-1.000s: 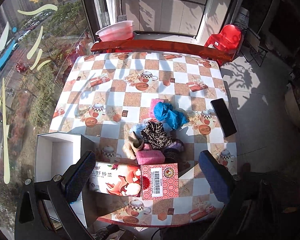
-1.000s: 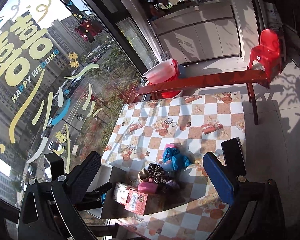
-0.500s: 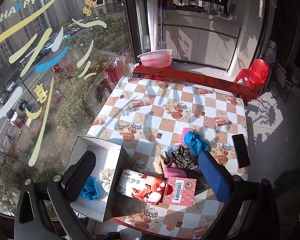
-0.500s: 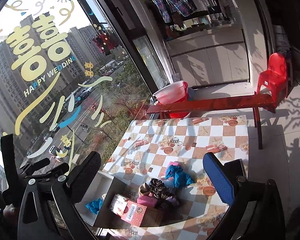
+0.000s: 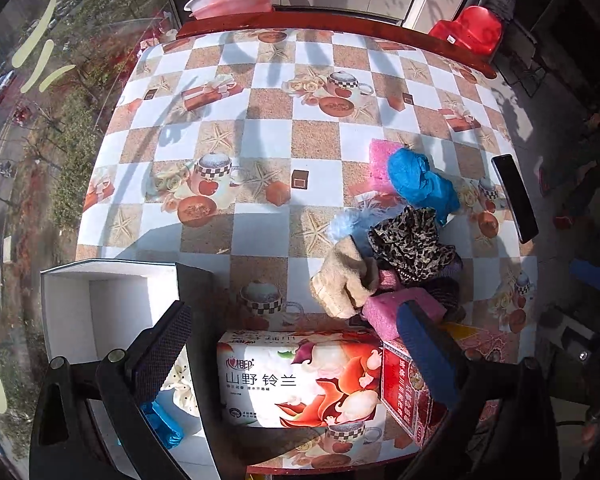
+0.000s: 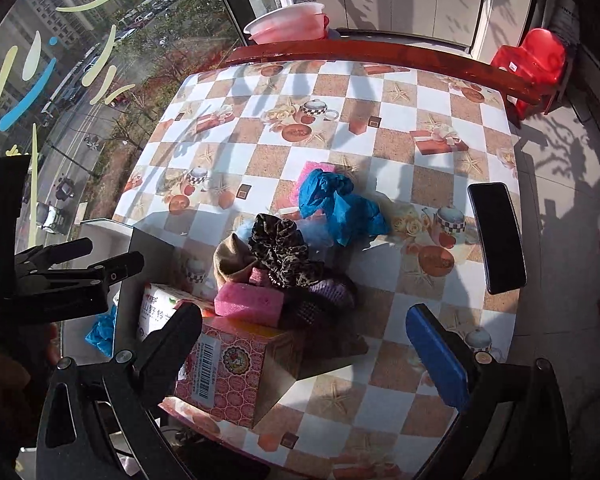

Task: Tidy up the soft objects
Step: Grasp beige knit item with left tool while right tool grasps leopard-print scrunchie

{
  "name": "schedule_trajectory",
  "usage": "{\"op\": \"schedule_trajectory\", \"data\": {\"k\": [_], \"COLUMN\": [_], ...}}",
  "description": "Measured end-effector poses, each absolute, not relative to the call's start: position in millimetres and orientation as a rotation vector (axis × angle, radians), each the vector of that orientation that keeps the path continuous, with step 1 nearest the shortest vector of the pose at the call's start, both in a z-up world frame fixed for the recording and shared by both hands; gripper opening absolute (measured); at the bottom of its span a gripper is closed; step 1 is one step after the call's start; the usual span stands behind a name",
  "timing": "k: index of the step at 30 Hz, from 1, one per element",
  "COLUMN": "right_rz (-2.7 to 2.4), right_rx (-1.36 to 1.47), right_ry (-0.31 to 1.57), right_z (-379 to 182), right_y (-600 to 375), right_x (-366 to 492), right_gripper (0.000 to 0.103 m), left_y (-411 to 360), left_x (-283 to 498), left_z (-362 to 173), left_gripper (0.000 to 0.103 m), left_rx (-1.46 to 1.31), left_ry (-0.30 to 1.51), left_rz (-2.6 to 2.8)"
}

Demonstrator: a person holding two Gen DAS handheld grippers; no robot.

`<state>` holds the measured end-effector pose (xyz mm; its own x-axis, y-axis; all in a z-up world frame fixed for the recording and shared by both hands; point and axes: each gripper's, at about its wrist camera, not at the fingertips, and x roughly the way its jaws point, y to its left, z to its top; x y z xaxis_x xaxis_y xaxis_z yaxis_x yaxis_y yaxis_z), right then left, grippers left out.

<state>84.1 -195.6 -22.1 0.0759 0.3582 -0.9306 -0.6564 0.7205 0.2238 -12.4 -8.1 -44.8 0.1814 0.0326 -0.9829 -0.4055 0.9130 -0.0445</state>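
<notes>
A pile of soft things lies on the checked table (image 5: 260,128): a blue cloth (image 5: 420,184) (image 6: 340,208), a leopard scrunchie (image 5: 412,244) (image 6: 282,252), a beige sock (image 5: 344,284) (image 6: 230,260), a pink sponge (image 5: 396,312) (image 6: 248,304) and another pink sponge (image 5: 380,160). An open white box (image 5: 76,304) at the near left holds a blue cloth (image 5: 162,424) and a dotted white one (image 5: 182,384). My left gripper (image 5: 292,352) is open and empty above the tissue pack. My right gripper (image 6: 304,352) is open and empty, near the pile.
A tissue pack (image 5: 300,380) and a red patterned carton (image 6: 228,368) stand at the table's near edge. A black phone (image 6: 496,236) lies at the right edge. A wooden bench (image 6: 380,56) with a pink basin (image 6: 288,24) and a red chair (image 6: 536,64) stand beyond.
Both grippers have dropped lower and closer to the table, tilting down towards the pile. Both stay open and empty. The objects have not moved.
</notes>
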Motion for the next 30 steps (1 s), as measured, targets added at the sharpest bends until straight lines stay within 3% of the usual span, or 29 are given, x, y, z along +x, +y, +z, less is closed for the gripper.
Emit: {"op": "schedule_trajectory", "data": {"k": [15, 18, 23, 25, 28, 30], "right_rz": [0.88, 0.91, 0.932, 0.938, 0.959, 0.965], "right_rx": [-0.365, -0.394, -0.436, -0.471, -0.5, -0.52], "right_ry": [1.369, 1.389, 1.459, 1.474, 1.495, 1.484], "right_z": [-89, -101, -129, -140, -152, -156], "right_y": [-159, -147, -133, -129, -123, -117], "right_x": [109, 109, 114, 113, 111, 111], "right_gripper": [0.103, 0.1, 0.076, 0.075, 0.062, 0.062], "left_y": [-17, -19, -11, -7, -2, -3], "left_x": [26, 31, 31, 30, 29, 29], "left_z": [-124, -139, -160, -167, -176, -177], "left_gripper": [0.102, 0.094, 0.085, 0.075, 0.055, 0.053], "left_rx": [-0.301, -0.311, -0.397, -0.44, -0.503, -0.504], "left_ry": [1.466, 1.507, 1.542, 1.547, 1.554, 1.552], "left_rz": [0.1, 0.076, 0.061, 0.057, 0.034, 0.03]}}
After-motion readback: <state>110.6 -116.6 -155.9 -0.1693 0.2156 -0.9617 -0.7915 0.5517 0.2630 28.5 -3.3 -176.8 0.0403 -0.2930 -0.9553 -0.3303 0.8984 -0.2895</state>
